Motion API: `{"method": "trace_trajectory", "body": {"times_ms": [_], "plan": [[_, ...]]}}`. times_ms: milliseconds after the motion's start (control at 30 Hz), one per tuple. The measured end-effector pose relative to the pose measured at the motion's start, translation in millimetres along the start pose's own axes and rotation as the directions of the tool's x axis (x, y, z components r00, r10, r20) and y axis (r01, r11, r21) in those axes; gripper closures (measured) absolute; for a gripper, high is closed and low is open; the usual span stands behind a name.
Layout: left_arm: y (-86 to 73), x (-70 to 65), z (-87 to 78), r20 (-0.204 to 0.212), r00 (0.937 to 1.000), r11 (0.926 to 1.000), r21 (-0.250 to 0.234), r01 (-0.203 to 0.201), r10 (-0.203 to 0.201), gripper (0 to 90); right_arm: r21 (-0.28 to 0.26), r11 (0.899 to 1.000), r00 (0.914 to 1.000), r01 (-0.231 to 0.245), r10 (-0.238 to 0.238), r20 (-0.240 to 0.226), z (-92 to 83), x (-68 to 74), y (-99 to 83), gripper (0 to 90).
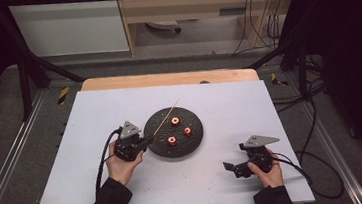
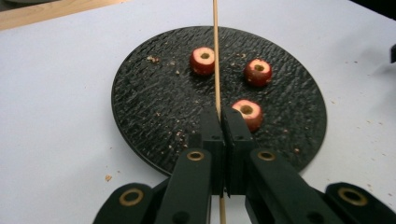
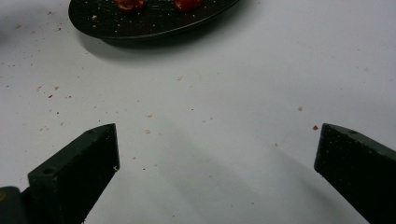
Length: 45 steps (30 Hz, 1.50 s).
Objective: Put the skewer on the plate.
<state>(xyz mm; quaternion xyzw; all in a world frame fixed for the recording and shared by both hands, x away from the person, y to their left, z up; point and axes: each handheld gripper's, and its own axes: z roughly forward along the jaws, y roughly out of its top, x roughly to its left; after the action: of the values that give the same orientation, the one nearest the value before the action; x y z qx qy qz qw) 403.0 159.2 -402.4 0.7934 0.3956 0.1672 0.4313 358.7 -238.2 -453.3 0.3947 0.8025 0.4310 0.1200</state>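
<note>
right gripper [image 1: 231, 167]: the nearest thing to the person, resting low on the bench [image 1: 102, 190] on the near right side of the plate, well apart from it. its fingers [image 3: 79, 168] are standing wide open with nothing between them.
left gripper [image 1: 145, 142]: sitting just beside the plate's left edge, its fingers [image 2: 210, 126] pressed together on the skewer, gripping it near its lower end.
step in hand: it is looking like the start of threading the fruit pieces onto the skewer, with none on it yet.
doing it well: the left hand is best keeping the stick clamped firmly so it is not twisting, and lining the tip with the hole of one piece. the free gripper is likely needing to come to the plate, pinch a piece gently by its sides and slide it on straight, since a hard squeeze could be crushing it.
plate [image 1: 161, 145]: round, black, rough-textured, lying at the middle of the bench, scattered with pale crumbs.
skewer [image 1: 166, 117]: thin, pale wood, straight, slanting up and away over the plate's left part.
fruit pieces: three small red rounds with pale cored centres, sitting on the plate well apart from each other; near one [image 2: 248, 113] just beside the fingertips, the middle one [image 2: 202, 60] touching or just behind the stick's line, the third [image 2: 258, 72] on the far right part of the plate.
</note>
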Motion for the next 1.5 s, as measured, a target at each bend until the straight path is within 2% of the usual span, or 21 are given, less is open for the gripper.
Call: {"method": "trace_trajectory", "body": {"times_ms": [300, 567, 667, 767, 933, 1133, 1333, 1433, 1500], "plan": [[0.3, 4.2, 21.6, -0.043, 0.9988, 0.9987, 0.043, 0.027, -0.025, 88.3, 0.007, 1.000, 0.9999, 0.006, -0.006, -0.009, 1.3, 0.6, -1.1, 1.1], [-2.5, 4.0, 39.4, -0.086, 0.9960, 0.9944, 0.100, 0.033, -0.025, 88.3, 0.005, 1.000, 0.9999, 0.004, -0.003, -0.010, 1.6, 0.4, -0.8, 1.2], [-3.4, 4.0, 43.7, -0.099, 0.9946, 0.9910, 0.127, 0.044, -0.032, 88.3, 0.007, 1.000, 0.9999, 0.001, -0.001, -0.010, 2.0, 0.6, -1.0, 1.3], [-4.7, 3.1, 47.1, -0.109, 0.9938, 0.9878, 0.151, 0.039, -0.022, 88.3, 0.008, 1.000, 0.9999, 0.005, -0.005, -0.012, 2.6, 0.7, -1.3, 1.3], [-5.1, 1.9, 49.4, -0.118, 0.9929, 0.9869, 0.157, 0.037, -0.019, 88.0, 0.006, 1.000, 0.9999, 0.000, 0.000, -0.013, 2.3, 0.7, -1.0, 1.3], [-6.0, 2.2, 48.2, -0.099, 0.9951, 0.9889, 0.148, 0.016, -0.001, 86.2, 0.007, 1.000, 0.9999, -0.001, 0.001, -0.014, 2.1, 1.0, -1.1, 1.3], [-3.7, 3.2, 32.6, -0.035, 0.9989, 0.9946, 0.100, -0.029, 0.032, 73.6, 0.006, 1.000, 0.9999, 0.001, -0.001, -0.010, 1.4, 0.9, -0.9, 1.3], [-4.0, 2.8, 22.2, -0.014, 0.9973, 0.9940, 0.083, -0.071, 0.072, 65.1, 0.002, 1.000, 0.9999, -0.006, 0.007, -0.010, 0.9, 1.3, -0.8, 1.3], [-6.1, 3.9, 15.4, -0.008, 0.9965, 0.9944, 0.066, -0.083, 0.083, 58.3, 0.002, 1.000, 1.0000, -0.002, 0.002, -0.008, 0.8, 1.1, -0.8, 1.2]]}}
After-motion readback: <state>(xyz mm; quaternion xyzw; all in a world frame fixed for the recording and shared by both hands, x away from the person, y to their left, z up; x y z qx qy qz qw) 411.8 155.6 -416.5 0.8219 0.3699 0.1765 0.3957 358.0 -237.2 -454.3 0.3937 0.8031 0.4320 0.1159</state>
